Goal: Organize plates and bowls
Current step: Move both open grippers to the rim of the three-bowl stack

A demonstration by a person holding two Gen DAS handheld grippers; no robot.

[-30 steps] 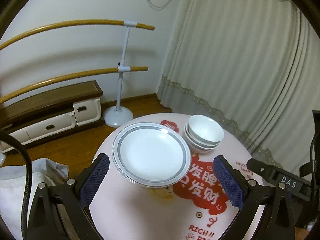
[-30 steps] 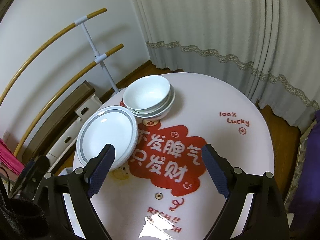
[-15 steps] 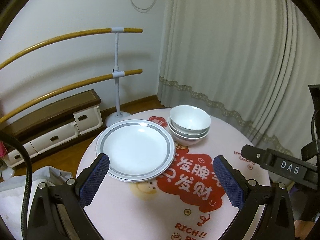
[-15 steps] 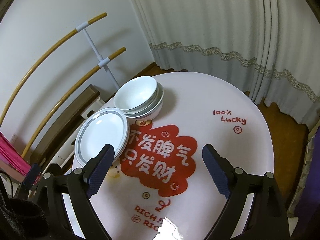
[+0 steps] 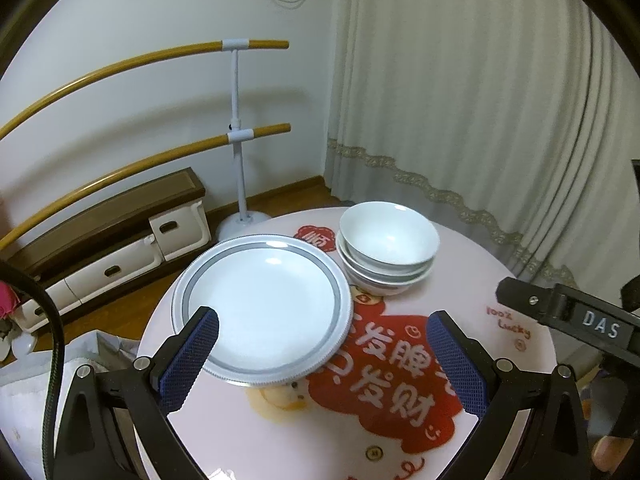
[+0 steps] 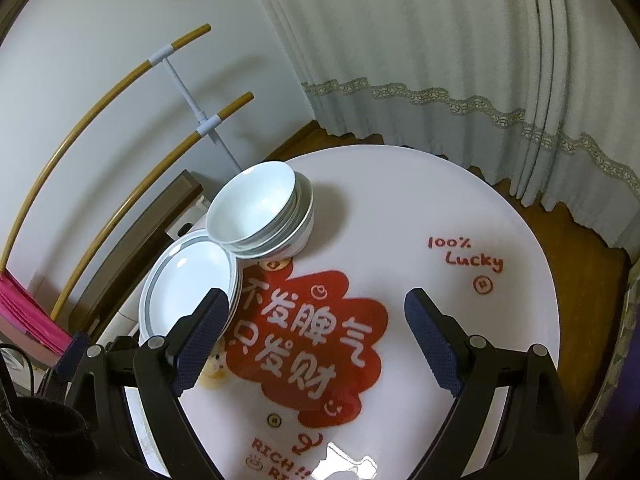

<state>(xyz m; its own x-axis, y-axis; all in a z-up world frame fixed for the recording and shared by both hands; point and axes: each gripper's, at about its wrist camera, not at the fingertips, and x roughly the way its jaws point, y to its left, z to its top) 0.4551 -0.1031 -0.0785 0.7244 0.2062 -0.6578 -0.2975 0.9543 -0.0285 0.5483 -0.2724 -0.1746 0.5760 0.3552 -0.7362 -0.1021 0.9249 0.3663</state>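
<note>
A stack of white plates with grey rims (image 5: 264,304) (image 6: 192,280) lies on the round white table (image 5: 460,248) (image 6: 400,208) with red print. Touching it on the right is a stack of nested white bowls (image 5: 388,244) (image 6: 256,212). My left gripper (image 5: 322,320) hovers open over the plates' near edge; its left pad overlaps the rim in the picture and nothing is between its fingers. My right gripper (image 6: 316,300) stands open above the red print, to the right of the plates, and holds nothing. Part of its black body (image 5: 560,312) shows in the left wrist view.
Beyond the table stands a white post with two wooden rails (image 5: 236,136), a low brown and white cabinet (image 5: 120,240) and a pale curtain (image 5: 480,120). A white bag (image 5: 80,360) lies left of the table. Something pink (image 6: 24,312) leans by the wall.
Both grippers have shifted and sunk a little towards the table, so the plates look larger in the left wrist view. The dishes have not moved, and both grippers stayed open.
</note>
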